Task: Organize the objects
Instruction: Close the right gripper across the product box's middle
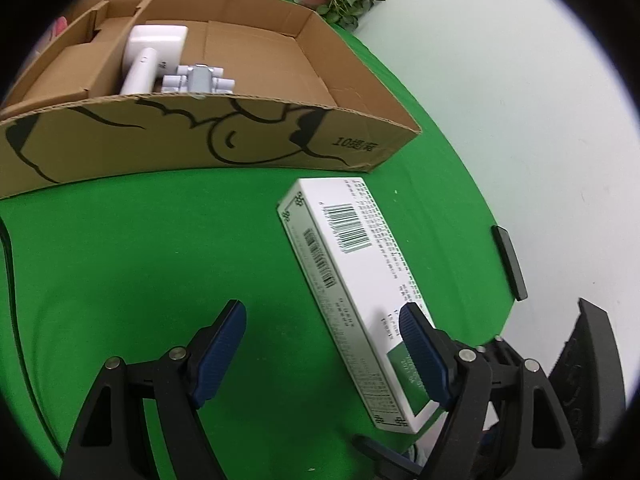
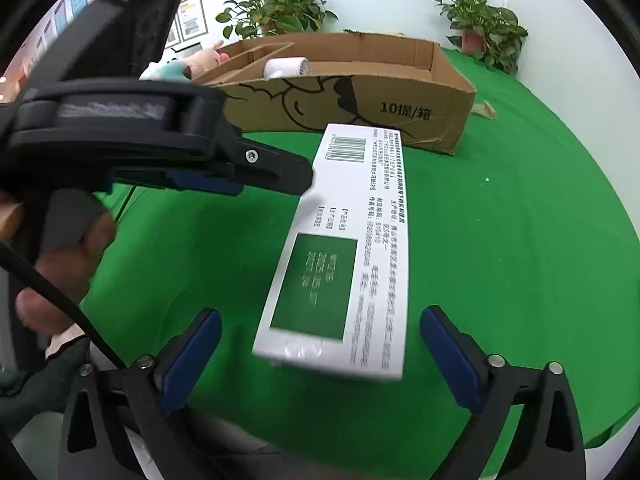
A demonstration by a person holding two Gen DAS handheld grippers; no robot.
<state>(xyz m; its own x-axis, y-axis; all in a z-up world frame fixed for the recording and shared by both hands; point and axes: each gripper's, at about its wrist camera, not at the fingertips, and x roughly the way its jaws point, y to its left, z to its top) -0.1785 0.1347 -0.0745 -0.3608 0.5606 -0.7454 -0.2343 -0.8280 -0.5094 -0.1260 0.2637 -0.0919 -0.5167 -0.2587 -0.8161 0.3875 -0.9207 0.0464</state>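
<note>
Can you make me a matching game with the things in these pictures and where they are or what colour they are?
Things:
1. white carton
2. cardboard box
3. potted plant
4. white fan

Places or colours:
A. inside the brown box
B. lying flat on the green cloth, between the right gripper's fingers
C. brown, with a black cartoon drawing on its side
D. behind the table, by the wall

Pairs: 1-B, 2-C, 3-D, 4-A
</note>
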